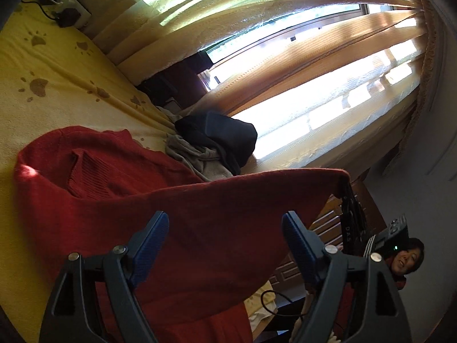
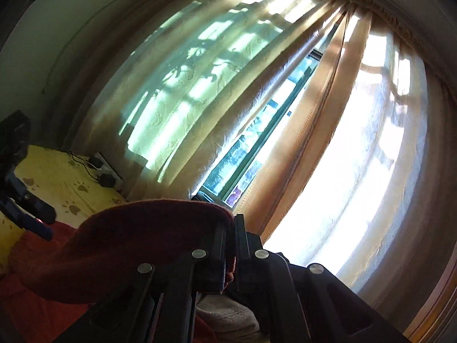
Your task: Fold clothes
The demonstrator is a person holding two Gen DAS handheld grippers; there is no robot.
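Note:
A red knitted sweater [image 1: 94, 188] lies on a yellow bed sheet [image 1: 57, 65] with paw prints. One edge of it is lifted and stretched toward the right. My right gripper [image 2: 230, 228] is shut on that raised edge, with red cloth [image 2: 128, 243] pinched between its dark fingers; in the left wrist view it shows as a dark tool [image 1: 350, 197] at the cloth's corner. My left gripper [image 1: 225, 228] stands open over the sweater, and its blue pads [image 1: 154, 243] are apart from the cloth. The right wrist view shows it at the left edge [image 2: 25, 211].
A dark garment [image 1: 220, 134] and a grey one [image 1: 197, 157] are heaped on the bed near the curtained window [image 1: 285, 57]. A power strip with plugs [image 1: 65, 8] sits at the bed's far corner. A person [image 1: 405, 260] is at the lower right, beside wooden furniture [image 1: 325, 225].

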